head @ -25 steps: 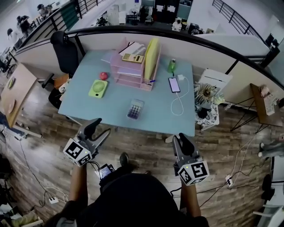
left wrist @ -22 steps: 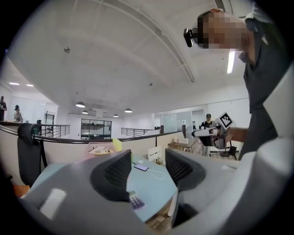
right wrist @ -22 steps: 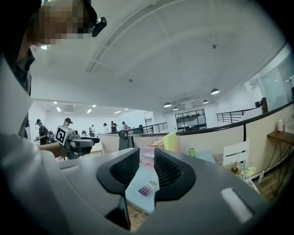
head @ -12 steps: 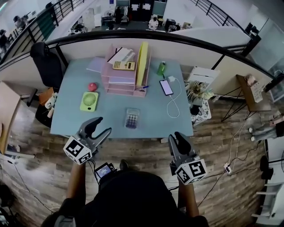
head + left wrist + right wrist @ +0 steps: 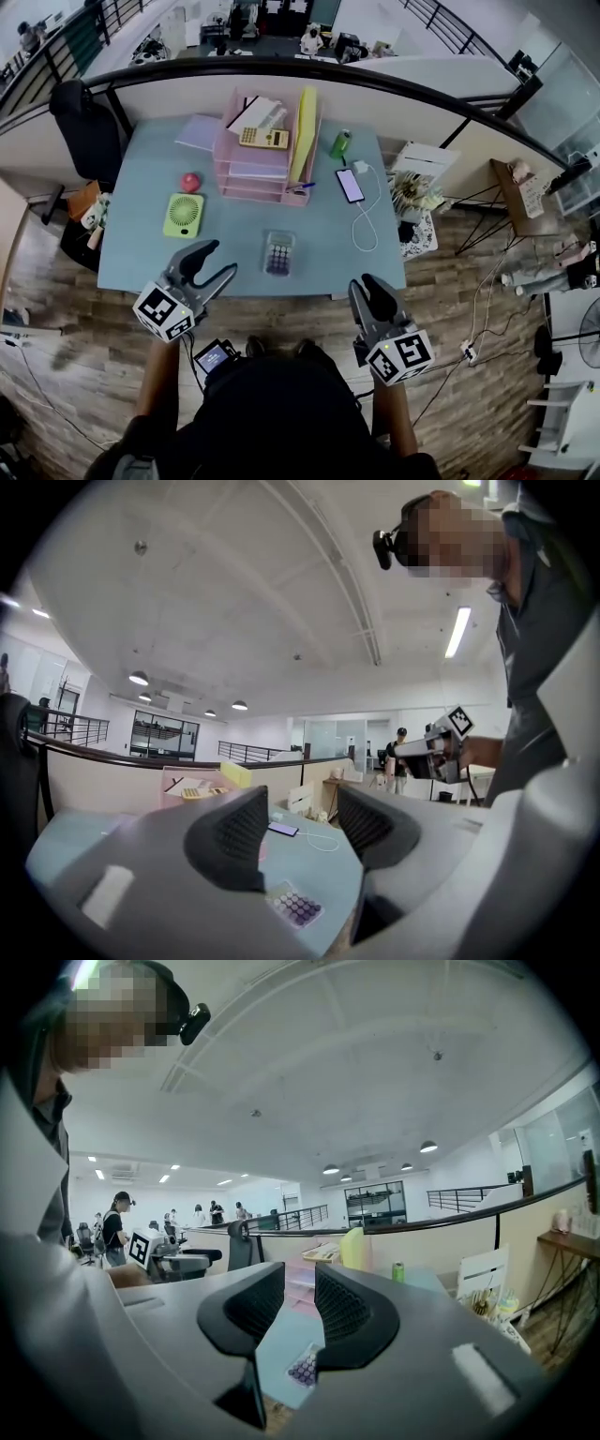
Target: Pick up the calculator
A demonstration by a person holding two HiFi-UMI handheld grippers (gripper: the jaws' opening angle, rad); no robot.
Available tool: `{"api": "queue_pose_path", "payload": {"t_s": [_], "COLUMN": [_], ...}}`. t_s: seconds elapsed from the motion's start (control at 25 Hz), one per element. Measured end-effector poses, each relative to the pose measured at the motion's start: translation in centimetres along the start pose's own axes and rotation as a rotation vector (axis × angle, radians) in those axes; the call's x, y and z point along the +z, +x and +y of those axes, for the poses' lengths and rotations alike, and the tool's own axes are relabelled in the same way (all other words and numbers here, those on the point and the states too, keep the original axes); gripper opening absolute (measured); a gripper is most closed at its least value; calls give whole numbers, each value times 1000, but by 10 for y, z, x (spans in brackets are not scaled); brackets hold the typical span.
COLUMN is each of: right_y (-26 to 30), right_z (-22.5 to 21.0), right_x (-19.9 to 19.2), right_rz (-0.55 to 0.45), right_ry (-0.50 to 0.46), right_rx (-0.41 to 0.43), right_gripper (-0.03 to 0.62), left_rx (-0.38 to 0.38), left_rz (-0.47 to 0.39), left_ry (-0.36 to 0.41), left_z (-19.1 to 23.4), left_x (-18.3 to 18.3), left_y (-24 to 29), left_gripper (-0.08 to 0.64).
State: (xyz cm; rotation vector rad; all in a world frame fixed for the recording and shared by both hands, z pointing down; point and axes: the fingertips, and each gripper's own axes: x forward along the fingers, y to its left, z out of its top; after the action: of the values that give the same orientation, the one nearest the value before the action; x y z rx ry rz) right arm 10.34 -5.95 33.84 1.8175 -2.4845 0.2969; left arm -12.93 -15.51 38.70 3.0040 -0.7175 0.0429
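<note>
The calculator (image 5: 279,253), pale with purple keys, lies flat on the light blue table (image 5: 141,244) near its front edge. It also shows low in the left gripper view, calculator (image 5: 295,908), and between the jaws in the right gripper view, calculator (image 5: 302,1368). My left gripper (image 5: 214,262) hovers over the table's front edge, left of the calculator, open and holding nothing; left gripper (image 5: 302,822). My right gripper (image 5: 368,289) is held off the table's front right corner, its jaws a narrow gap apart and nothing in them; right gripper (image 5: 299,1302).
A pink desk organizer (image 5: 258,169) at the back carries a yellow calculator (image 5: 262,138) and a yellow folder (image 5: 304,131). A green fan (image 5: 184,214) and red ball (image 5: 191,181) lie left. A phone (image 5: 350,185) on a white cable and a green bottle (image 5: 340,143) lie right. A black chair (image 5: 80,117) stands at far left.
The table has come nearer in the head view. Both grippers now sit closer to its front edge, the left one reaching over it. Their jaws look unchanged.
</note>
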Motion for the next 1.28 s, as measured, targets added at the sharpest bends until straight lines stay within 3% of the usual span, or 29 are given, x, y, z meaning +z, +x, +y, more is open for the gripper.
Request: {"api": "queue_pose_path", "payload": {"t_s": [0.68, 0.96, 1.28], "right_y": [132, 186, 228], "right_z": [-43, -73, -94], "right_x": [-43, -81, -148], "right_rz": [103, 205, 350], "right_ry": [74, 109, 174], "right_rx": [221, 278, 314], "right_gripper": [98, 98, 99], "left_rx": [119, 131, 123], "left_rz": [131, 178, 296], "left_ry": [-92, -167, -266], "left_z": [47, 68, 83], "left_x": [-54, -87, -159], "left_y": [48, 95, 134], "left_gripper": [259, 259, 259]}}
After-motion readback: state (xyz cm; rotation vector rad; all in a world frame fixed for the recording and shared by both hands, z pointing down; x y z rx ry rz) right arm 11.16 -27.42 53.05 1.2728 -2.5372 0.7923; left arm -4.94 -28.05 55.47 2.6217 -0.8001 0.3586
